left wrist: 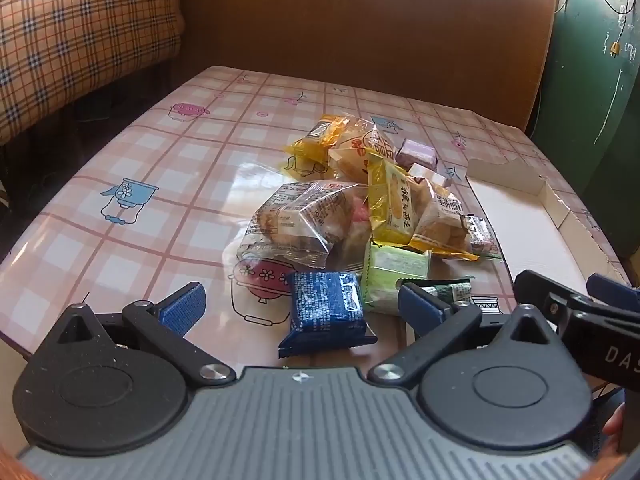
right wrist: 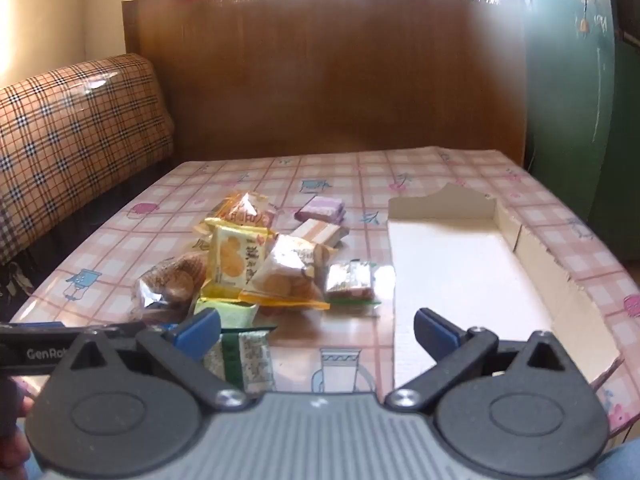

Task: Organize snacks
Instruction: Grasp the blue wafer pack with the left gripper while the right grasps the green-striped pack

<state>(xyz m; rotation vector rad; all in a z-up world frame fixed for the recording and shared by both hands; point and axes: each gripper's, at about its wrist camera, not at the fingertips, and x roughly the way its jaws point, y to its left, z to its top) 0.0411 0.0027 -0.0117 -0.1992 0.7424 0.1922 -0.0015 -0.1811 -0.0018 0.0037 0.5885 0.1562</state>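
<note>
left gripper (left wrist: 302, 304) hovers at the near edge of the table (left wrist: 132, 184), jaws spread wide, gripping nothing; blue packet (left wrist: 326, 312) lies right between its fingertips, just ahead, long axis running roughly away from the jaws, so left is the nearer one for it. Snack pile (left wrist: 360, 200) sits mid-table behind it: one blue packet, one pale green box (left wrist: 394, 270), one dark green-and-white stick pack (right wrist: 244, 356), one small red-and-green foil pack (right wrist: 350, 282), two clear bags of brown cakes at the pile's left, roughly four yellow/orange packets, two purple/beige wafer blocks (right wrist: 322, 208) at the far side; overlap makes the yellow count uncertain. right gripper (right wrist: 316, 332) also released, nothing held, stick pack by its left finger. One white open box (right wrist: 460, 272) along the right edge of the table, nothing in it yet; judging by layout, snacks go pile → box, sorting not started
</note>
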